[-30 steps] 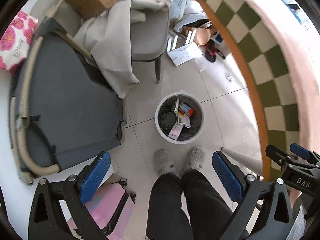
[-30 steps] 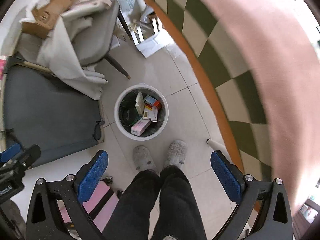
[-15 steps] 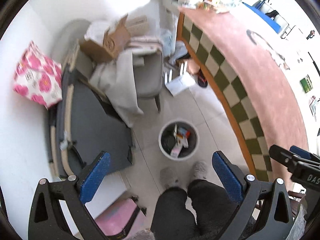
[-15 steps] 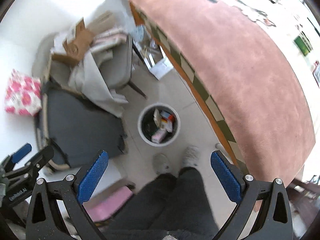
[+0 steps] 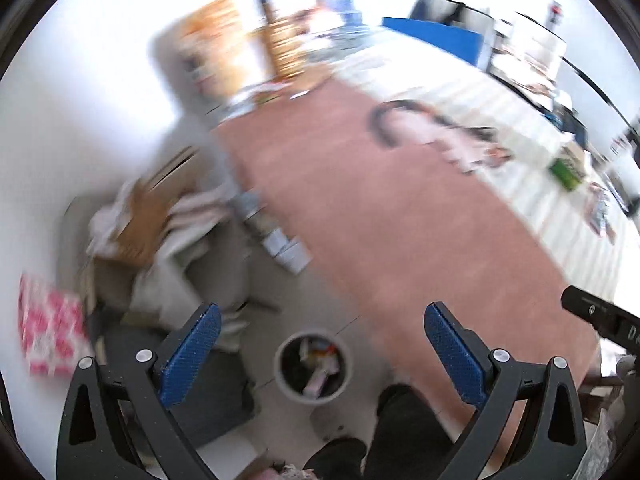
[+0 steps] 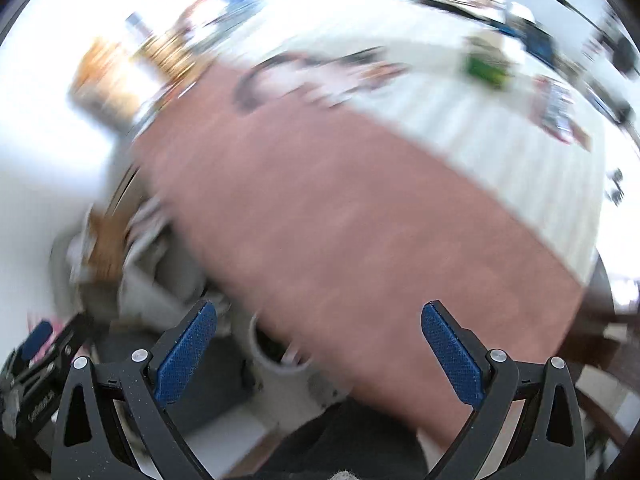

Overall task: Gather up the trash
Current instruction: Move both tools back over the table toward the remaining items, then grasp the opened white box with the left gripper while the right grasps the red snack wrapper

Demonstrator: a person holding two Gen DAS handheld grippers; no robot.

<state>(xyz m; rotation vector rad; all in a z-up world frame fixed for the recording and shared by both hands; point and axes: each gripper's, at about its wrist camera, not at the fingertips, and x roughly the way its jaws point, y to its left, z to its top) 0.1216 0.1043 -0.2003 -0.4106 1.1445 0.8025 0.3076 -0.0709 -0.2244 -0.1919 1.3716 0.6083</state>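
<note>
Both views swung up from bin.

Left claw gapes empty above a blurred, seemingly trash-filled bin.

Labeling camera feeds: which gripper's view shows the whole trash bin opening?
The left gripper: its view shows the trash bin rim complete. In the right gripper view, the table covers half.

Each claw is a black, angular plastic frame with triangular cut-outs and round silver screws at its joints. The left claw and the right claw both carry two blue pads with a fine dotted texture. Faint white lettering marks a black side piece. The person's trousers are black.
</note>
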